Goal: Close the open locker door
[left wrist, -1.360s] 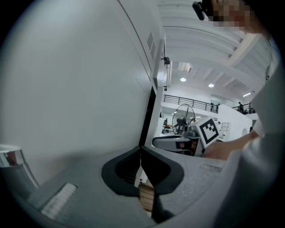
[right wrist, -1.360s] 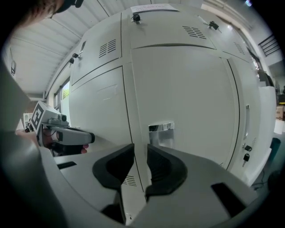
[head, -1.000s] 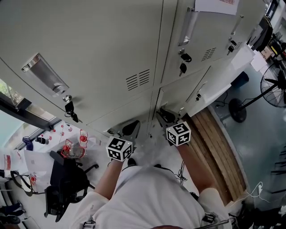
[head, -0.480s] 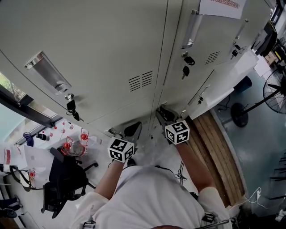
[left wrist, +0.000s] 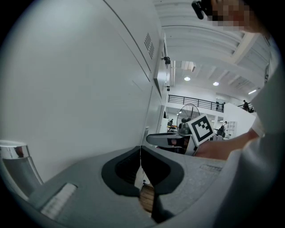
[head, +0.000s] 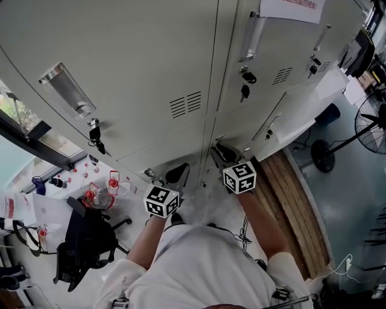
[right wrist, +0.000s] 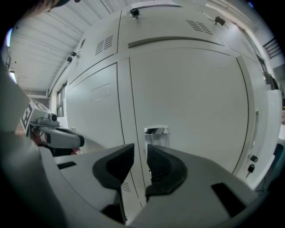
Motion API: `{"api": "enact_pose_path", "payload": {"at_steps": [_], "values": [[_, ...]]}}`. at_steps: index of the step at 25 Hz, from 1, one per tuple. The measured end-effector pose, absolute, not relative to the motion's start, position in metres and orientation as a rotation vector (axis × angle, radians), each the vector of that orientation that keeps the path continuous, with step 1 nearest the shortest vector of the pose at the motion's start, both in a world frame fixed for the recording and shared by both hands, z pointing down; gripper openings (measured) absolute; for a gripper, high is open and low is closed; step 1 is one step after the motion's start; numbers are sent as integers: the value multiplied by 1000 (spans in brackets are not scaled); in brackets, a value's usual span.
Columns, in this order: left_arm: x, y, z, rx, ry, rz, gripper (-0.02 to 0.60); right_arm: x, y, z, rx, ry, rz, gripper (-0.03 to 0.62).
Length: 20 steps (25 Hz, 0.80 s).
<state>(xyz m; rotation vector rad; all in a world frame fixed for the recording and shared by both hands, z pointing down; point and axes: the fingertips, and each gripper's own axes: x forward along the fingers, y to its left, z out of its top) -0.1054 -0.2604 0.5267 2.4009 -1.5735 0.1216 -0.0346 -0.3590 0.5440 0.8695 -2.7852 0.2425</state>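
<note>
— Where's the open locker door [head: 304, 111]?
— Low down, off to the right of the right gripper [head: 224, 156], standing out from the cabinet front. That gripper's jaws are slightly parted on nothing. The left gripper [head: 176, 175], just left of it, is clenched and empty.
— Risks?
— Neither touches the door yet. A hard shove might bounce it back ajar, and a push near the hinge could slip off.
— Any writing?
— A paper notice [head: 292, 7] high above the right gripper has red print, too small to read.
</note>
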Motion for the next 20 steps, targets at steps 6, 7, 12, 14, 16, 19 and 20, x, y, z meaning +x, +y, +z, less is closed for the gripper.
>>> {"api": "enact_pose_path", "payload": {"at_steps": [6, 7, 12, 14, 16, 19, 20], "values": [[-90, -254, 529, 2401, -1561, 117, 15, -6, -345, 544, 918, -2728, 235, 80], [-87, -252, 530, 2402, -1556, 117, 15, 0, -341, 543, 926, -2723, 234, 71], [-69, -247, 533, 2405, -1544, 112, 15, 28, -324, 539, 957, -2710, 211, 51], [-63, -245, 534, 2402, -1544, 107, 15, 41, -318, 537, 975, -2710, 217, 48], [-57, -242, 536, 2400, -1545, 104, 15, 54, -313, 536, 1001, -2709, 216, 41], [-50, -237, 539, 2396, -1552, 106, 15, 71, -306, 535, 1038, -2711, 216, 34], [-48, -235, 540, 2393, -1552, 108, 15, 76, -304, 536, 1050, -2711, 224, 31]]}}
